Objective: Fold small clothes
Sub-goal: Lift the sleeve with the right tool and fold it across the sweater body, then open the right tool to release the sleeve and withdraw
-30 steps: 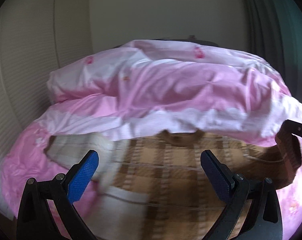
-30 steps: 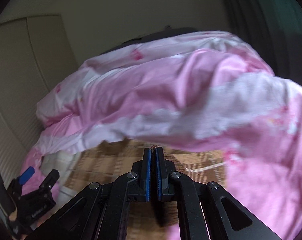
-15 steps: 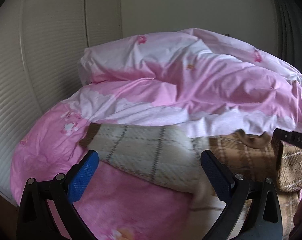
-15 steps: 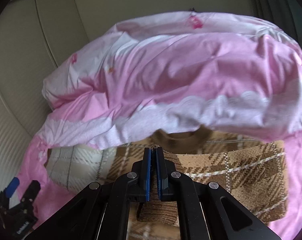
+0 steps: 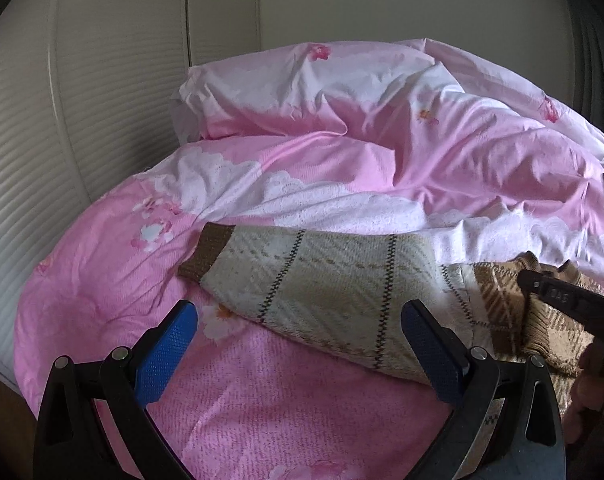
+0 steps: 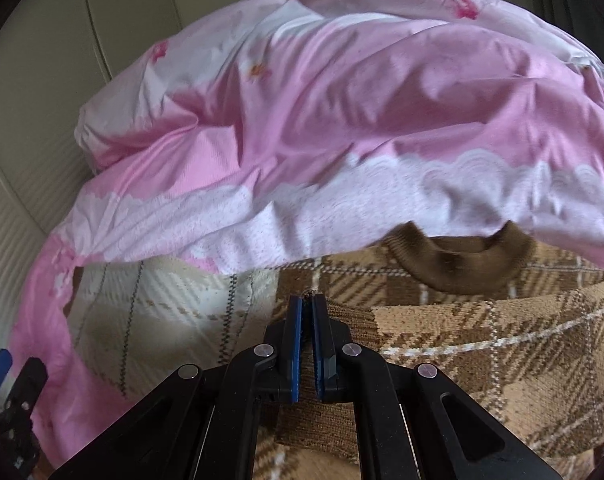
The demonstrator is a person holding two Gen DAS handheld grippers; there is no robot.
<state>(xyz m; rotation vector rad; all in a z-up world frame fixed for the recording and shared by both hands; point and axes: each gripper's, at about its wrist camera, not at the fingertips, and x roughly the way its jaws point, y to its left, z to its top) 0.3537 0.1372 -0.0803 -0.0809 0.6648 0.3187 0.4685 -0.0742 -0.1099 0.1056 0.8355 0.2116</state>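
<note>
sweater (image 6: pixel 482 344) lies flat on bed (image 5: pixel 261 420), cream sleeve (image 5: pixel 322 284) out to the side. right gripper (image 6: pixel 306 344) jaws pinched on body fabric; left gripper (image 5: pixel 297 344) jaws wide, empty, over sleeve. suggest: grab near cuff (image 5: pixel 205 252), fold inward w/o bunching.

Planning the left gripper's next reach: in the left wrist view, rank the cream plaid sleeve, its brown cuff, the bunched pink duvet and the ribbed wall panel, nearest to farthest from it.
1. Cream plaid sleeve, lying just ahead between the fingers of the left gripper.
2. Brown cuff, ahead-left at the sleeve's end.
3. Bunched pink duvet, behind the sleeve.
4. Ribbed wall panel, far left.
</note>
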